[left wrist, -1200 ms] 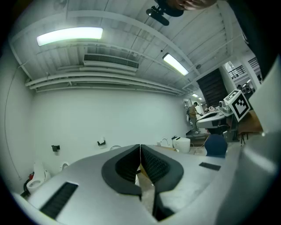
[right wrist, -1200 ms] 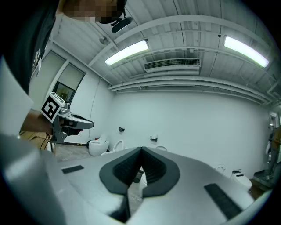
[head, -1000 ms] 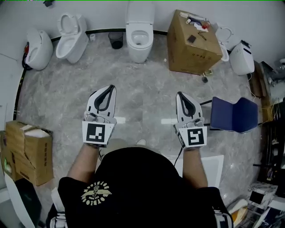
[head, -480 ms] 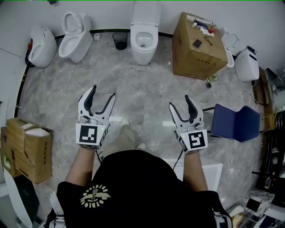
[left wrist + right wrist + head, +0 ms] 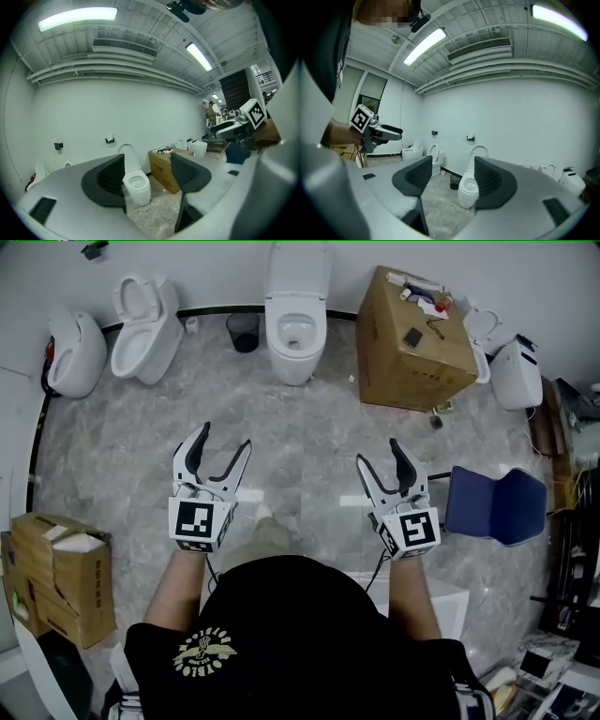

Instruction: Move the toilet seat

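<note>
Toilet seat (image 5: 296, 273) stands raised, well beyond left gripper (image 5: 225, 437) and right gripper (image 5: 379, 452), fingers just opened wide, empty.

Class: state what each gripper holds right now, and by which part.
Nothing is held. The left gripper and right gripper have just been opening, and their fingers stand apart with nothing between them.

The left gripper (image 5: 223, 442) and the right gripper (image 5: 382, 457), both pressed shut a second ago, have just been opening and now stand wide apart with nothing between their jaws. The person's foot (image 5: 263, 513) has stepped forward into the gap between them, nearer the left gripper
</note>
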Tool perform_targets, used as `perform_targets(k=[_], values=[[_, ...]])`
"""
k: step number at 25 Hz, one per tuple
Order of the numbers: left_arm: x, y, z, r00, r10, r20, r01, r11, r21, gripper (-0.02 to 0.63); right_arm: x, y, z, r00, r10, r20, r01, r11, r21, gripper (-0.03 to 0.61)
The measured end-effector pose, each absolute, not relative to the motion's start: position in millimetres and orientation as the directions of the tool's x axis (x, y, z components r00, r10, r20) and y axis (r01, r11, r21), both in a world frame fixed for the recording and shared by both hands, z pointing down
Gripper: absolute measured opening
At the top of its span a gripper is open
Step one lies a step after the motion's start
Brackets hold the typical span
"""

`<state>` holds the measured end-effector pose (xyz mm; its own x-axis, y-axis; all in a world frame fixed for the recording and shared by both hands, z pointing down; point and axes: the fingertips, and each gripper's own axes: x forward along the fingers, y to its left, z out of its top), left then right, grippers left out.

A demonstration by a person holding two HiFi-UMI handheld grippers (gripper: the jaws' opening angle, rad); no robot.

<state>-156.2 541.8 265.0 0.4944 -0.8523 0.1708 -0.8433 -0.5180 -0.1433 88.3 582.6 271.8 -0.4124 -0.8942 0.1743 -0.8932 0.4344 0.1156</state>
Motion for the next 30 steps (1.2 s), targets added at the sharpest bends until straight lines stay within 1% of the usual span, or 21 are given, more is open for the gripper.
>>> perform_targets(k=[11,21,30], values=[[-163.5,454.4,275.1,0.507,-0.838,0.202,-0.833,-0.537,-0.136,0.288,71.4,502.1,279.6,-0.411,-0.888,0.206,-0.895,0.436,0.094,0.268],[-175.4,398.3,260.3,0.543,-0.822,0.173,-0.812,-0.566,-0.141,0.288,46.2,449.4,262.3,-0.413,-0.892,0.184,-0.893,0.436,0.112,0.268],[-195.1,356.6,258.1,0.583,-0.798,0.152,-0.781,-0.602,-0.164,0.288,20.3,408.2,259.4,-0.378,-0.907,0.186,-0.904,0.404,0.136,0.268]])
